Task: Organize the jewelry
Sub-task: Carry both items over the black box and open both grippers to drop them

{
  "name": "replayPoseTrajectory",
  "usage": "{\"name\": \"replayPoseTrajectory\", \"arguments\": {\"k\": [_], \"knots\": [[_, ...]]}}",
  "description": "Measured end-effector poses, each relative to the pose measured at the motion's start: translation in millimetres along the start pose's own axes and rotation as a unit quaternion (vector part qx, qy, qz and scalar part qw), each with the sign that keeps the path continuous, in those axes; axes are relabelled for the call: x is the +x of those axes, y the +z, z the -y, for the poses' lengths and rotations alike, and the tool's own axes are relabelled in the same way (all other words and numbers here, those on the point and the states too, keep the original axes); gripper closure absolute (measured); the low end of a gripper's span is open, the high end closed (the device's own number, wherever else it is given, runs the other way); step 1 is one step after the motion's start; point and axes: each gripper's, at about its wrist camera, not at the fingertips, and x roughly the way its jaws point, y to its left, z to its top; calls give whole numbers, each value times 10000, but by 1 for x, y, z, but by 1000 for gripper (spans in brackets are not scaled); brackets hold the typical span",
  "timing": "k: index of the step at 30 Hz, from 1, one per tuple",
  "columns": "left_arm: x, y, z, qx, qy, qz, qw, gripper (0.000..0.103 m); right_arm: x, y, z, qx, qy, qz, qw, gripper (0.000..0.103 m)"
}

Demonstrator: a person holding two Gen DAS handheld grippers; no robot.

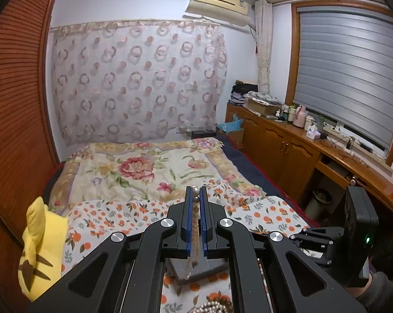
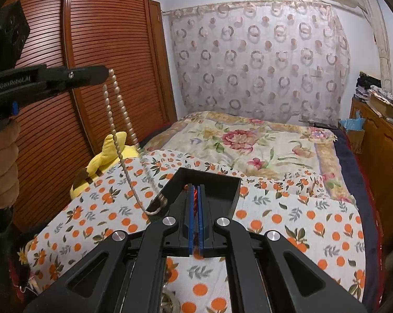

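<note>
**Ana:** Bedroom setting: a bed [image 2: 274, 140] under a floral quilt, with an orange-print cloth [image 2: 314, 224] spread over the near end, a louvred wardrobe [image 2: 113, 60] on one side and a yellow plush toy [image 2: 105, 156] by its doors. Where is the jewelry?

**Ben:** A pearl necklace [image 2: 115, 120] hangs from the left tongs [image 2: 106, 74], raised well above the bed. Those tongs are closed on the top of the strand; the left wrist view shows a couple of pearls pinched between the blue pads. The strand falls as a doubled loop, long axis nearly vertical, slanting down toward a black tray [image 2: 209, 182].

**Ana:** And the bottom end?

**Ben:** The loop's lowest part lies at the tray's left corner, where a ring-like piece [image 2: 157, 206] sits against the wall. I cannot tell whether it is inside the tray or just beside it.

**Ana:** The right tongs?

**Ben:** The right tongs [image 2: 195, 195] are nearly shut, low over the tray's near rim, with something red between the pads; I can't make out what it is.

**Ana:** So the coming move?

**Ben:** My guess: the tray lies below and to the right of the left tongs, so that hand should lower and shift rightward, letting the strand coil down inside. The dangling loop could catch the rim or slide off onto the cloth.
</note>
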Motion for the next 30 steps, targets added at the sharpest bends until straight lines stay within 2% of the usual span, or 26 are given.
{"name": "replayPoseTrajectory", "arguments": {"k": [6, 15, 20, 22, 24, 26, 27, 30], "knots": [[27, 4, 3, 11, 46, -143, 9999, 99, 28, 7, 4, -29, -22, -114, 9999, 100], [83, -49, -15, -355, 21, -829, 9959, 98, 83, -7, 12, -38, -196, -488, 9986, 100], [92, -70, -16, -376, 9, -983, 9944, 98, 98, -16, 18, 66, -80, -712, 9974, 99], [91, -75, -14, -338, 15, -1023, 9942, 92, 100, -18, 19, 81, -94, -755, 9971, 99], [84, -81, -12, -283, 25, -1001, 9946, 68, 100, -19, 20, 93, -74, -764, 9970, 98], [78, -85, -11, -217, 49, -947, 9953, 64, 95, -20, 21, 83, -84, -730, 9973, 82], [74, -89, -10, -180, 51, -953, 9953, 60, 93, -20, 22, 113, -69, -715, 9974, 69], [64, -100, -9, -150, 60, -931, 9955, 45, 85, -22, 24, 131, -45, -671, 9976, 69]]}}
